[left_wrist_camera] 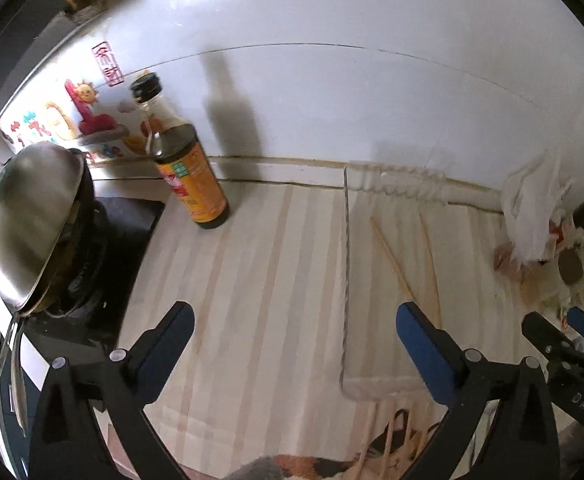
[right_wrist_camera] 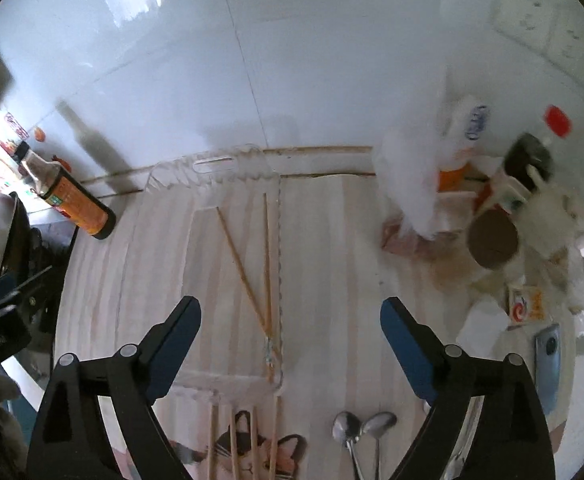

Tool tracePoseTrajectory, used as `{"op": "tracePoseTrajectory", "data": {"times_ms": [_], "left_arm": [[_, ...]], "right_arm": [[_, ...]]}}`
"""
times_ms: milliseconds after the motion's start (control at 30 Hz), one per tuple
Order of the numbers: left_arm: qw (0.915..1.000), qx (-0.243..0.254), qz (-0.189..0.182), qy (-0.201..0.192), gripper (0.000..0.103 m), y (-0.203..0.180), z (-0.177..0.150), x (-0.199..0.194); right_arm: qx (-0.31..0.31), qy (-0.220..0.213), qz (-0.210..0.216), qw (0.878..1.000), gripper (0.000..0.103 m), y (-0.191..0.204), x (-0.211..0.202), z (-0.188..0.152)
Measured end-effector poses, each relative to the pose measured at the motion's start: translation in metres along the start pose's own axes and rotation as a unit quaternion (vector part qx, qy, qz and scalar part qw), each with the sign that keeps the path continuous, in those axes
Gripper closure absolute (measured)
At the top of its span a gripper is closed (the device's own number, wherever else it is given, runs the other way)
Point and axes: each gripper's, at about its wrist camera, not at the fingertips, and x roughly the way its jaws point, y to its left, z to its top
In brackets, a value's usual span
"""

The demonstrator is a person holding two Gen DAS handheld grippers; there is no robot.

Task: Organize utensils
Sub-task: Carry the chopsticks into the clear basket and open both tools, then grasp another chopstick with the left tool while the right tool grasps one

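Your right gripper (right_wrist_camera: 289, 318), jaws wide and empty, hangs over the clear tray (right_wrist_camera: 195, 240) holding two chopsticks (right_wrist_camera: 247, 276); more chopsticks (right_wrist_camera: 233, 440) and two spoons (right_wrist_camera: 362, 430) lie lengthwise at the bench's near edge.

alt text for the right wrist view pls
The right gripper, its jaws open and empty, hovers over a clear plastic tray holding two wooden chopsticks on a pale striped counter. More loose wooden chopsticks and two metal spoons lie nearer the camera.
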Motion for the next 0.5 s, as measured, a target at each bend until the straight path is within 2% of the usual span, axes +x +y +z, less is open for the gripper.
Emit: {"op": "tracePoseTrajectory", "data": {"times_ms": [100,267,333,400,433,500], "left_arm": [[0.9999,0.010,-0.003,0.010,0.000,-0.002,-0.026,0.000],[0.9983,0.025,0.014,0.050,0.000,-0.004,-0.078,0.020],[0.9964,0.030,0.021,0.076,0.000,-0.005,-0.102,0.035],[0.9937,0.040,0.029,0.101,0.000,-0.008,-0.125,0.048],[0.9920,0.051,0.039,0.109,0.000,-0.011,-0.135,0.054],[0.9895,0.065,0.043,0.122,0.000,-0.018,-0.152,0.062]], "right_arm": [[0.007,-0.003,-0.005,1.000,0.010,-0.003,-0.011,-0.024],[0.018,0.039,0.002,0.999,0.011,-0.005,-0.004,-0.075],[0.025,0.077,0.007,0.997,0.018,-0.006,0.014,-0.104],[0.029,0.111,0.014,0.993,0.041,-0.004,0.031,-0.126],[0.031,0.135,0.013,0.990,0.043,-0.004,0.045,-0.141],[0.040,0.158,0.021,0.987,0.056,-0.002,0.062,-0.158]]}}
